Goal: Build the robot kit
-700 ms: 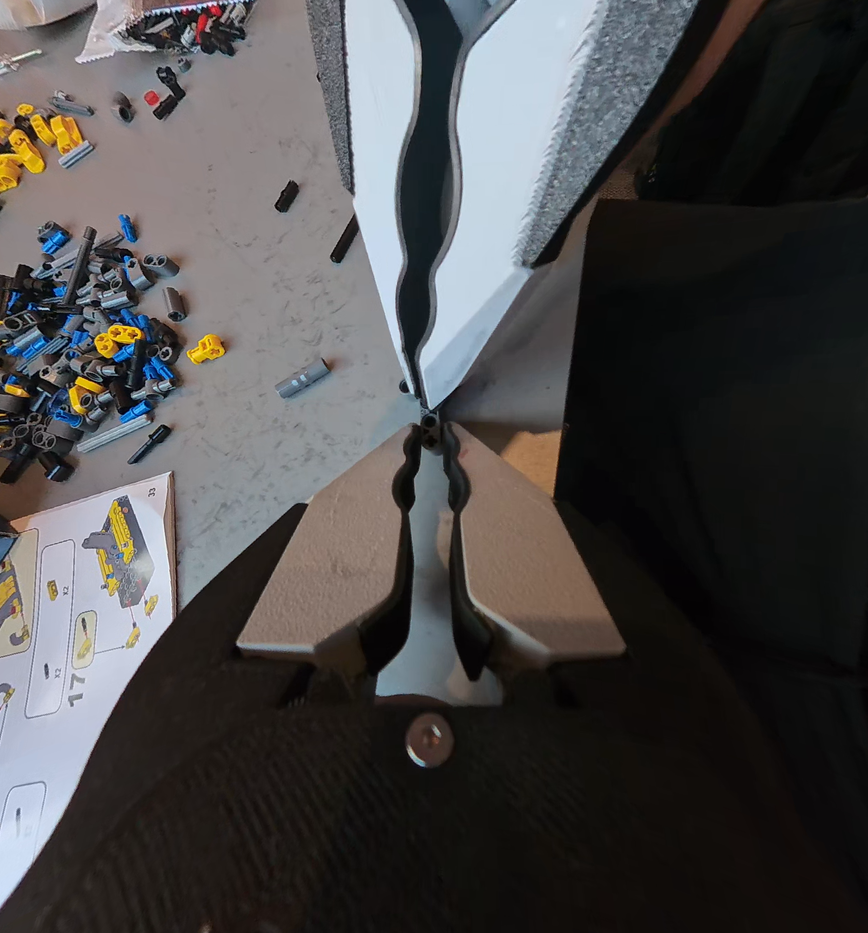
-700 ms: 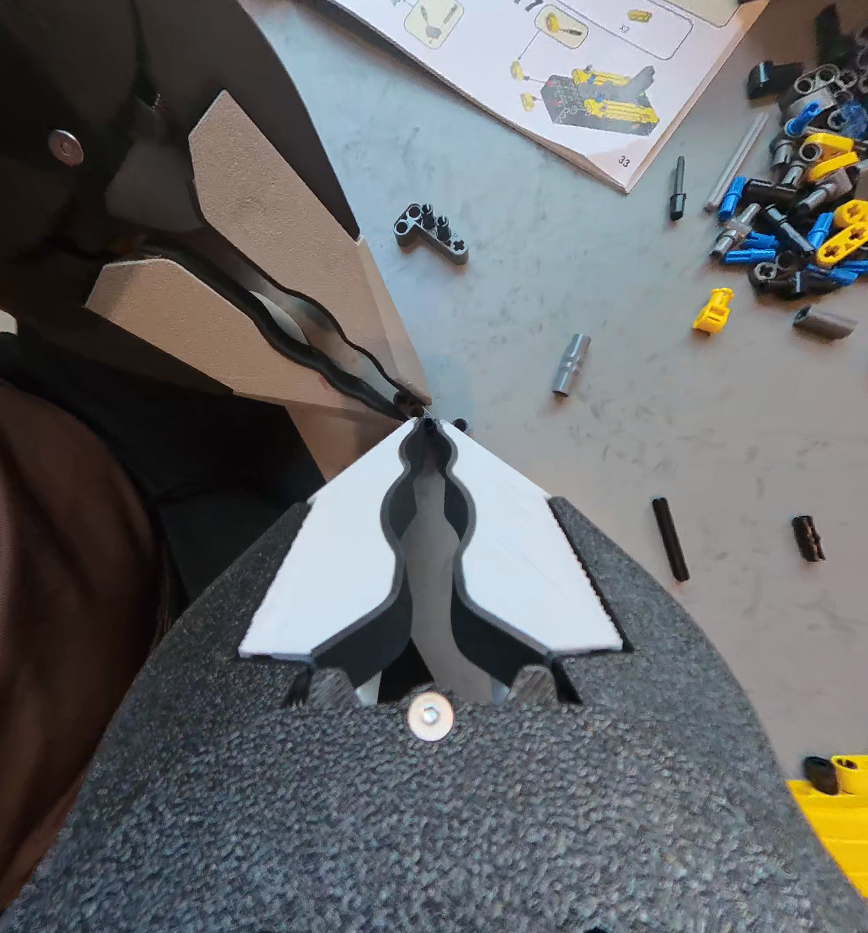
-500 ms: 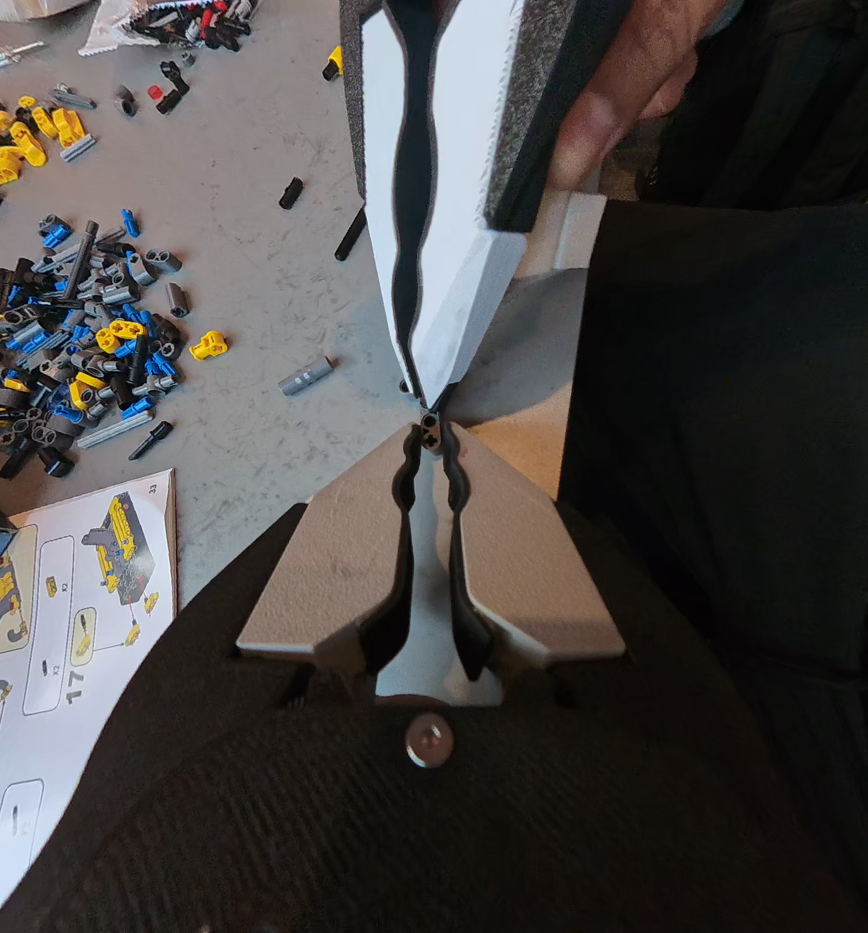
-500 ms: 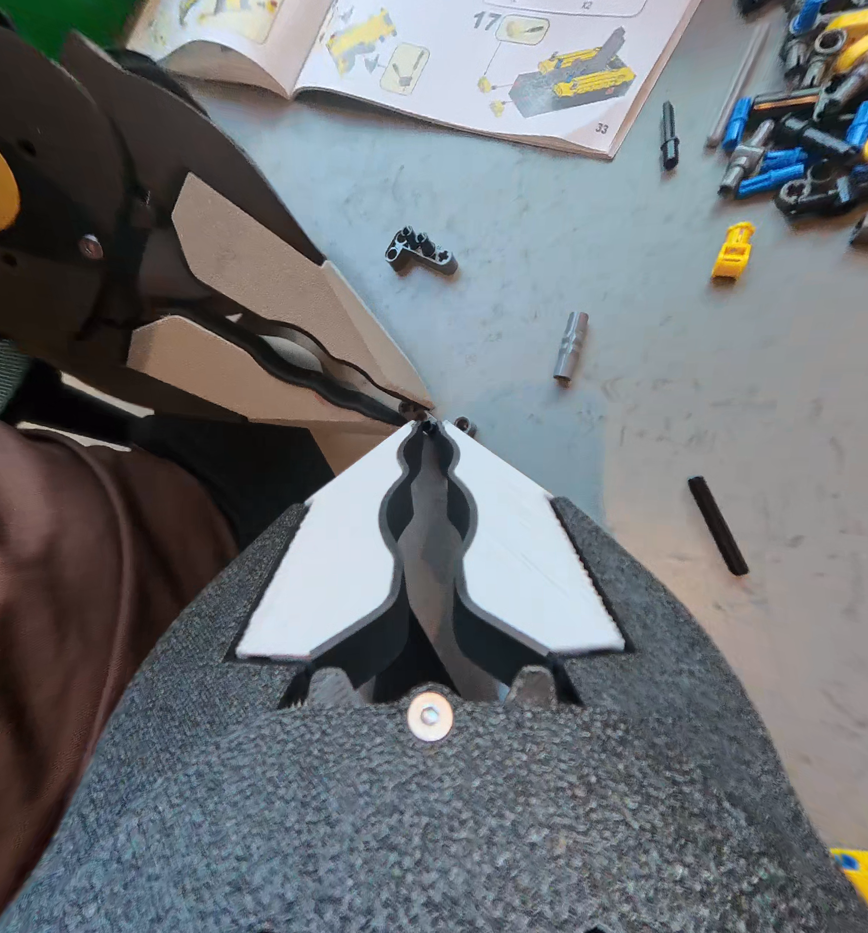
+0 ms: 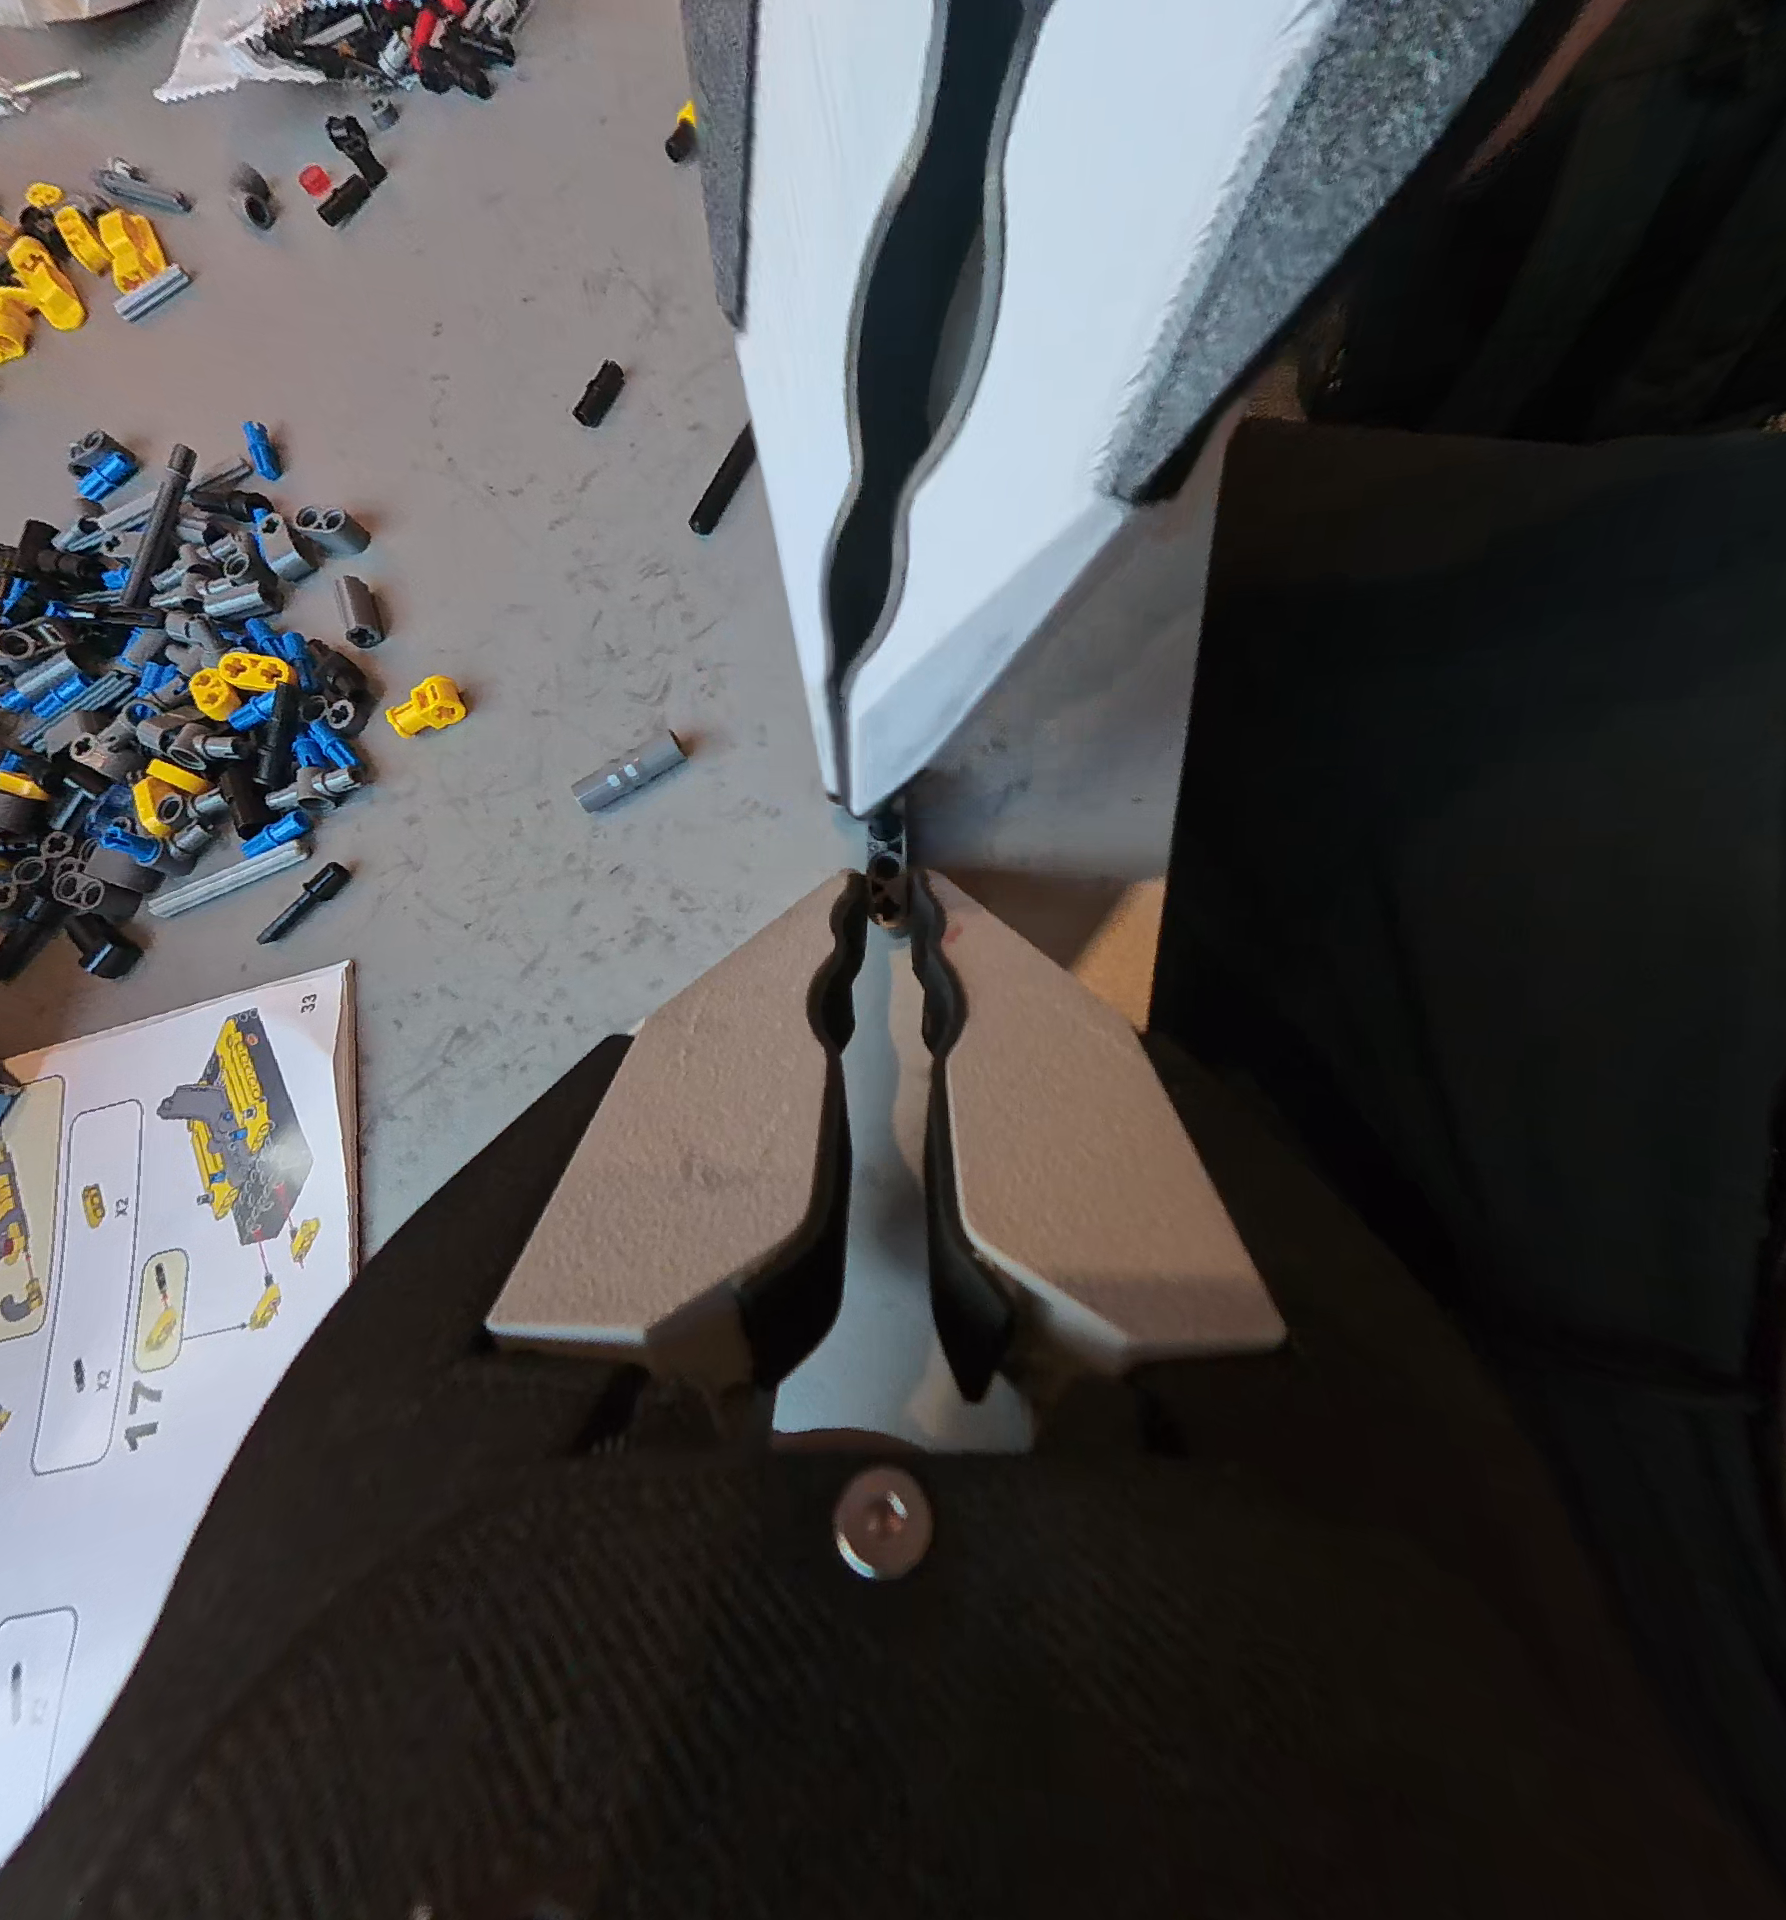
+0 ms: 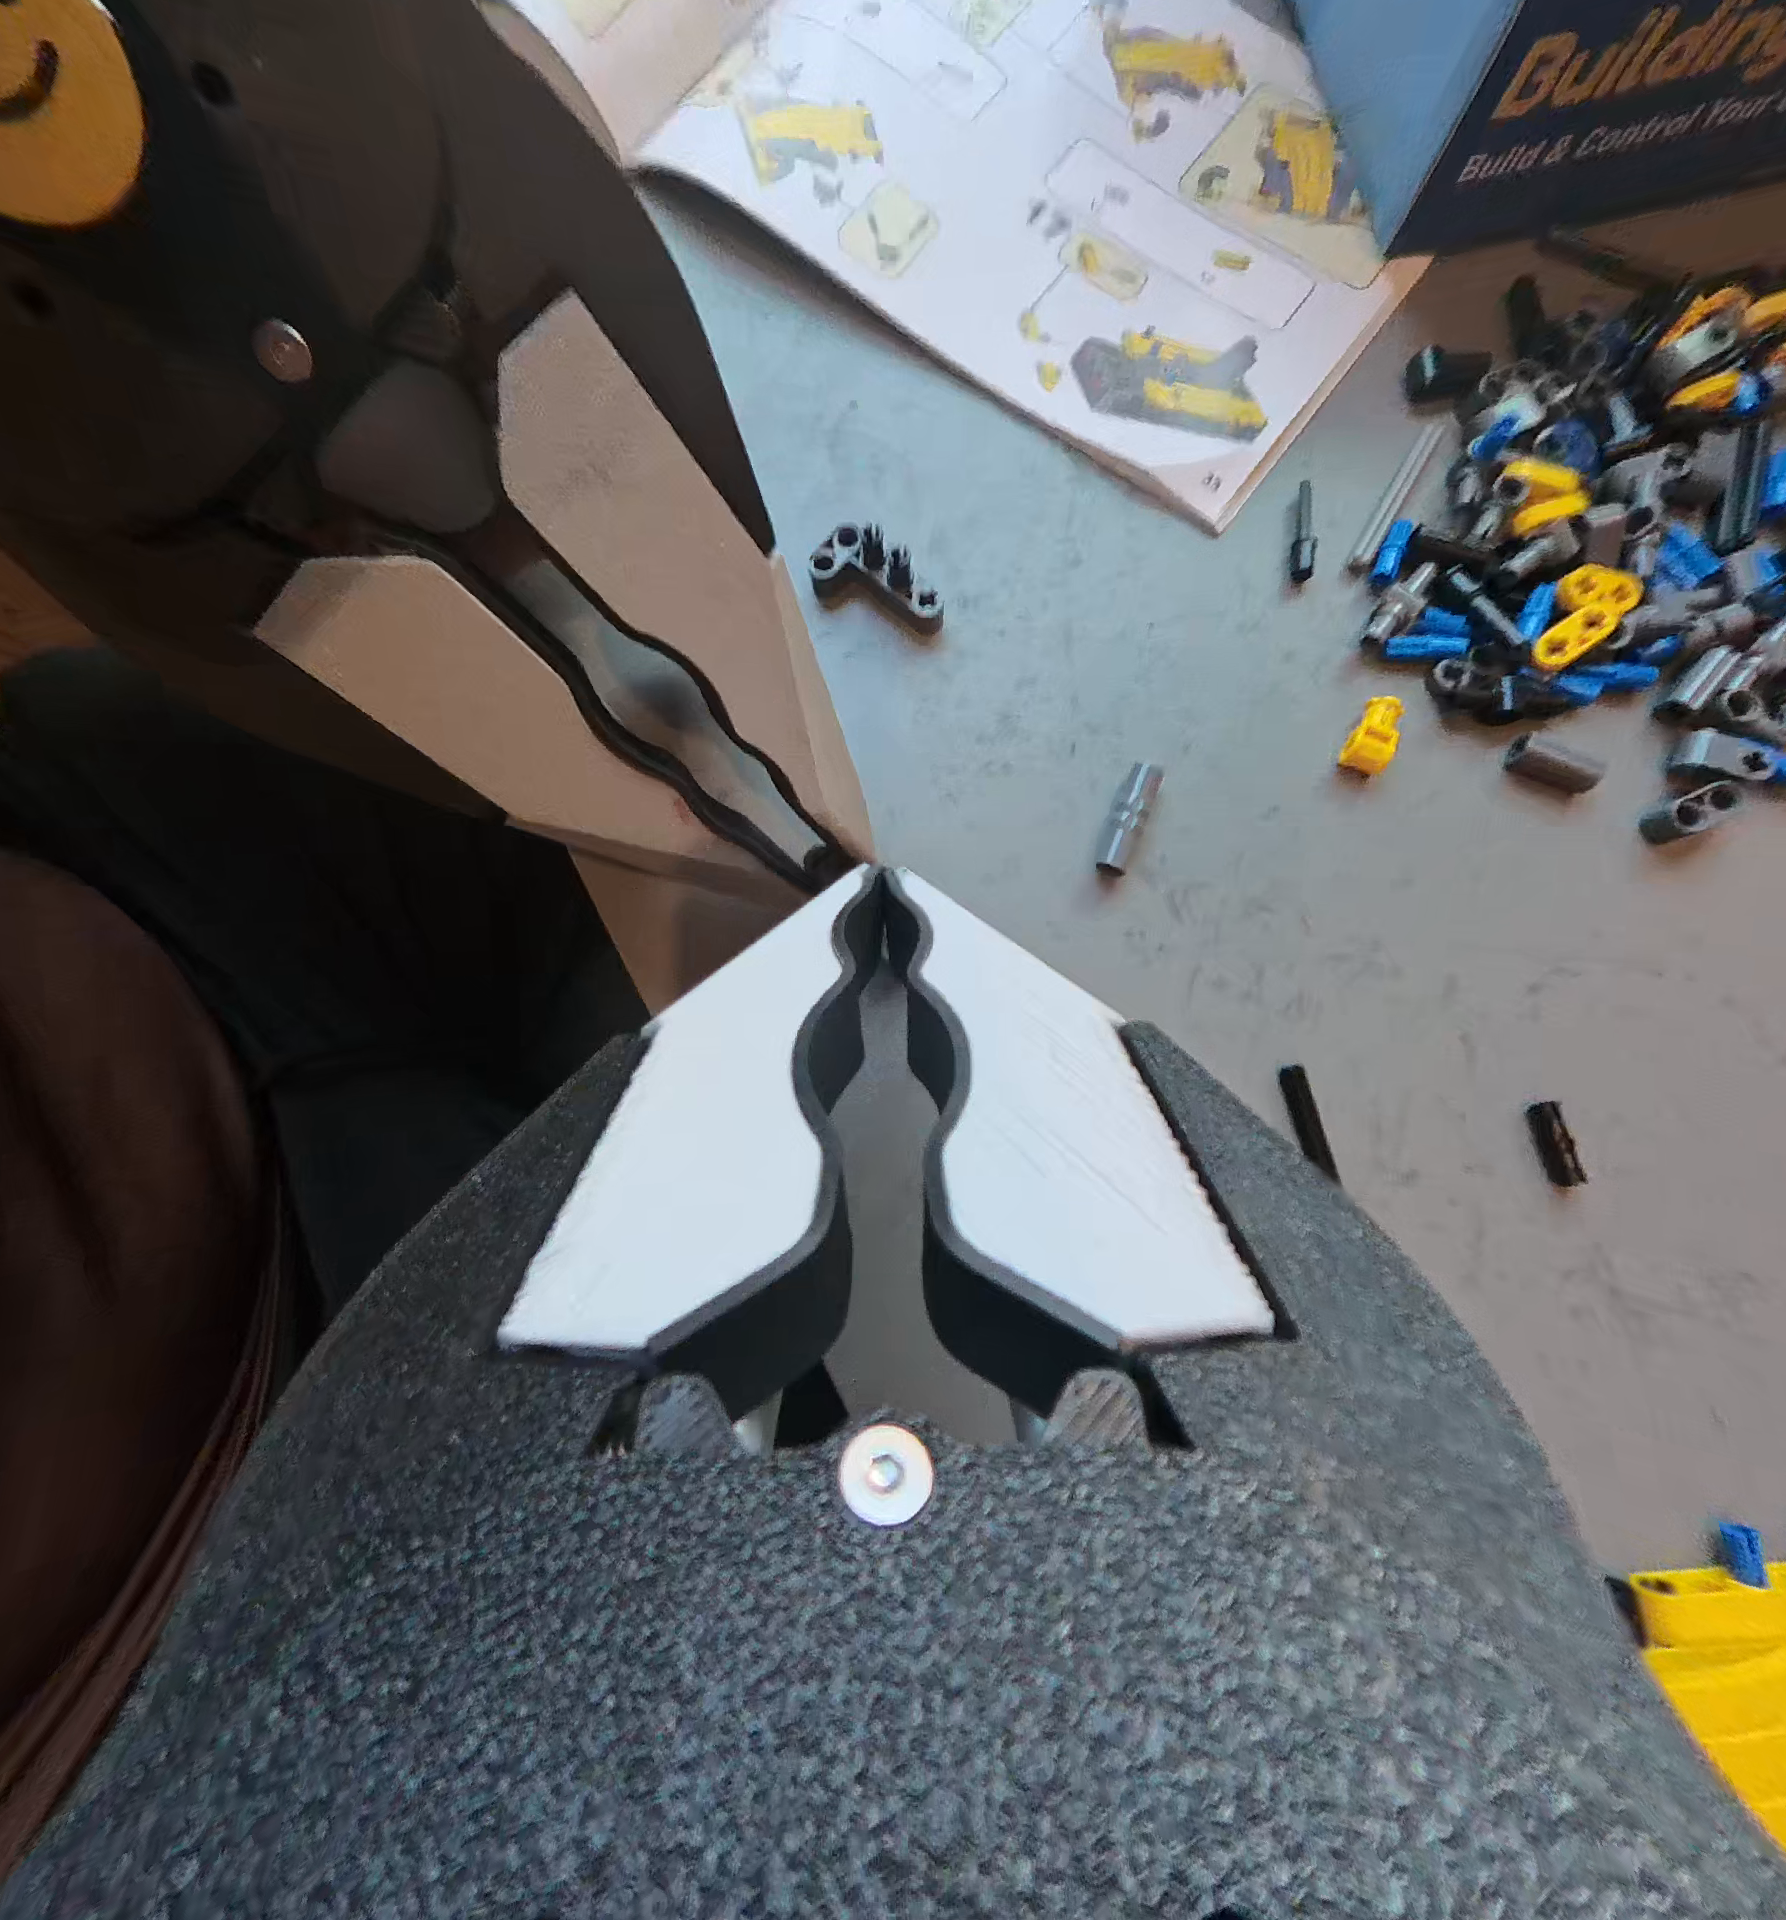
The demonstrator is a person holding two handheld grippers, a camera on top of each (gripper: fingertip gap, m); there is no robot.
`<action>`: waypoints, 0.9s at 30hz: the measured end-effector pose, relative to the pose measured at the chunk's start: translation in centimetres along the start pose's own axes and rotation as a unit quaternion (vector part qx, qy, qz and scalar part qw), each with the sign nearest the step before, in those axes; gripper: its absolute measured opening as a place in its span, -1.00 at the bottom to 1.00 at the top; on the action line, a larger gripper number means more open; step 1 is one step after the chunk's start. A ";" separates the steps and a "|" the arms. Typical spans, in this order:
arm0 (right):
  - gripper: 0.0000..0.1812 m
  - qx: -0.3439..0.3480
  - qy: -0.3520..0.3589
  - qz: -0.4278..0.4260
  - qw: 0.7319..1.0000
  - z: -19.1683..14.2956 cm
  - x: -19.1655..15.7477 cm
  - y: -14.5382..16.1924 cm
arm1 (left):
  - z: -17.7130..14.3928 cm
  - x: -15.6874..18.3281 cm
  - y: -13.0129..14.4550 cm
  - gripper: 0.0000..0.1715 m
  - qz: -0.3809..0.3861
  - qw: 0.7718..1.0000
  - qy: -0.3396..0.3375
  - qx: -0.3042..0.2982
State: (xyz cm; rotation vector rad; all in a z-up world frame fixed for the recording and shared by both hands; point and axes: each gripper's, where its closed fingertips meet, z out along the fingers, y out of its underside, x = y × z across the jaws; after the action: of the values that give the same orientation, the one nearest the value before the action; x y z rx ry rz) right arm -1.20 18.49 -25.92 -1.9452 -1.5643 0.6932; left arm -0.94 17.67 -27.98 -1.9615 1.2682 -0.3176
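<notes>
While my left gripper [image 5: 887, 902] pinches a small dark connector [image 5: 885, 868] at its tips, my right gripper [image 6: 881, 883], clenched tip to tip against it, meets it above the grey bench [image 5: 515, 582], near a loose grey pin [image 5: 627, 771] and a booklet [image 5: 141, 1195].
</notes>
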 end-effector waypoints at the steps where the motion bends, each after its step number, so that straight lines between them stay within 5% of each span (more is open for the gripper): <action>1: -1.00 0.013 0.000 -0.002 1.000 -0.2 0.0 -0.5 | 0.0 0.0 0.0 -0.94 0.001 1.000 -0.001 0.000; 7: -1.00 -0.006 0.005 0.007 1.000 -0.3 0.3 0.3 | 0.0 0.0 0.0 -0.94 -0.002 1.000 0.002 0.000; 11: -1.00 0.061 0.064 0.068 0.994 -3.9 4.8 -0.8 | 0.0 -0.1 0.0 -0.94 0.003 1.000 -0.007 0.000; 15: -0.76 0.005 0.141 0.077 0.987 -6.0 10.4 2.6 | 0.0 -0.2 0.0 -0.94 0.002 1.000 -0.009 -0.001; 27: -0.76 -0.096 0.082 0.006 0.992 -3.5 13.8 4.6 | -0.7 0.1 0.7 -0.95 -0.055 0.998 0.012 -0.003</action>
State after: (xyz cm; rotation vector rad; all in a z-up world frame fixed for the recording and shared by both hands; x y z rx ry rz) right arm 7.07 30.86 -27.32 -2.0943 -1.5668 0.3885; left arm -1.79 17.12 -27.98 -2.0426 1.1808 -0.3921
